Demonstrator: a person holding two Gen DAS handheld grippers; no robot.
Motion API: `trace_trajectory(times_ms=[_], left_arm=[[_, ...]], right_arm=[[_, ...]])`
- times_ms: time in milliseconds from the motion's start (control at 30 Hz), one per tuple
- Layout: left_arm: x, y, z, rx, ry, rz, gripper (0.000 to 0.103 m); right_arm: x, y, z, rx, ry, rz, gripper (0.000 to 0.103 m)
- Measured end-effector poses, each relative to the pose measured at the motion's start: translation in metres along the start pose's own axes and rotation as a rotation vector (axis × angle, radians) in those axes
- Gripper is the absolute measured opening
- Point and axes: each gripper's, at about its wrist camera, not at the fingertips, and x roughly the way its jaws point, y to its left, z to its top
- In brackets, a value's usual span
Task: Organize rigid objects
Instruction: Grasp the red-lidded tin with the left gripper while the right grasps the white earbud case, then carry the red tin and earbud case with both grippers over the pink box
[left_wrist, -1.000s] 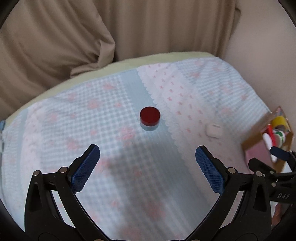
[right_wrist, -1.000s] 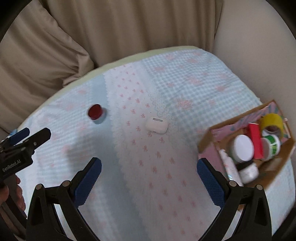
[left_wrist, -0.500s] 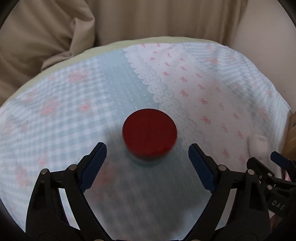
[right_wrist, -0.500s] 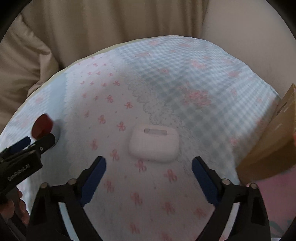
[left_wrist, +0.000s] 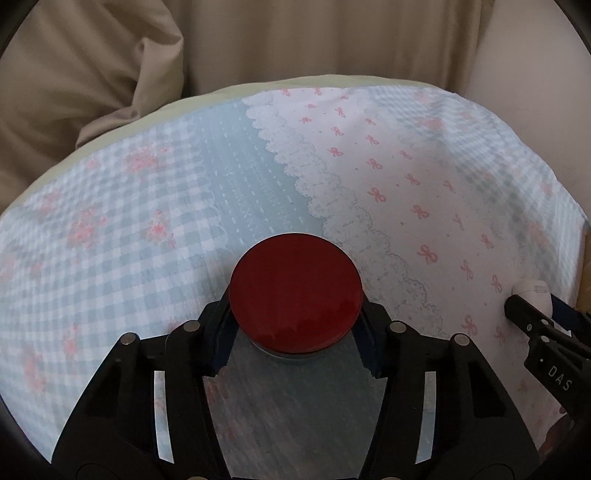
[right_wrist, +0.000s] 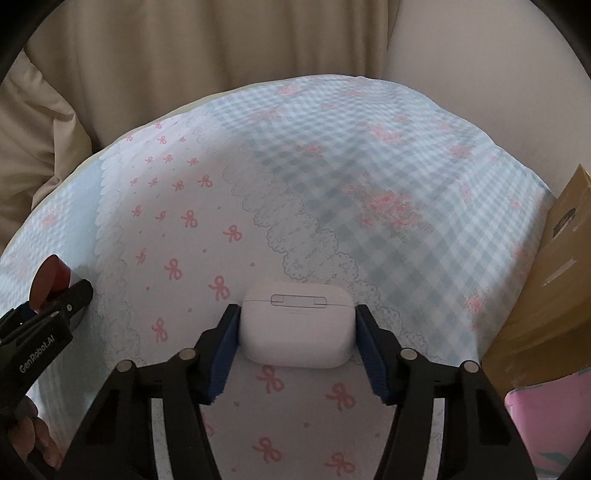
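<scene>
A round jar with a dark red lid (left_wrist: 295, 291) stands on the patterned cloth (left_wrist: 147, 192). My left gripper (left_wrist: 294, 308) is shut on it, its blue pads against both sides. In the right wrist view a white earbud case (right_wrist: 295, 332) lies flat on the cloth. The right gripper (right_wrist: 297, 317) has its jaws closing, with the case between them and both pads touching its sides. Each view catches the other gripper at its edge: the right one (left_wrist: 535, 328) by the case (left_wrist: 533, 290), the left one (right_wrist: 48, 314) by the red jar (right_wrist: 50, 277).
A cardboard box (right_wrist: 546, 295) with a pink lining (right_wrist: 546, 406) stands close on the right of the case. Beige curtain and a cushion (left_wrist: 92, 74) rise behind the cloth's far edge. A person's fingers (right_wrist: 33, 439) show at the lower left.
Both grippers came down toward the cloth and drew their jaws in. The left has closed onto the red-lidded jar, and the right has closed in around the white case.
</scene>
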Motion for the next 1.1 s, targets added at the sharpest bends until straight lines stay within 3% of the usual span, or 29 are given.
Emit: trace_trajectory(times_ms=[233,500,867,1100], left_arm=[[-0.018,0.001,-0.010,-0.016,0.002,-0.003,0.051],[-0.081,-0.006,-0.012,-0.022,-0.019,0.005,0.051],[-0.251,-0.040,-0.001,-0.017,-0.044,0.005,0.051],[-0.357,-0.079,0.006,-0.047,-0.040,-0.072,0.051]], right_arm=[[-0.010,-0.006,-0.002,-0.014,-0.002,0.017,0.056],[-0.056,-0.011,-0.001,-0.026,-0.025,0.057,0.056],[-0.209,-0.030,0.023,-0.103,-0.046,0.180,0.056],[-0.315,-0.067,0.038,-0.121,0.002,0.271,0.056]])
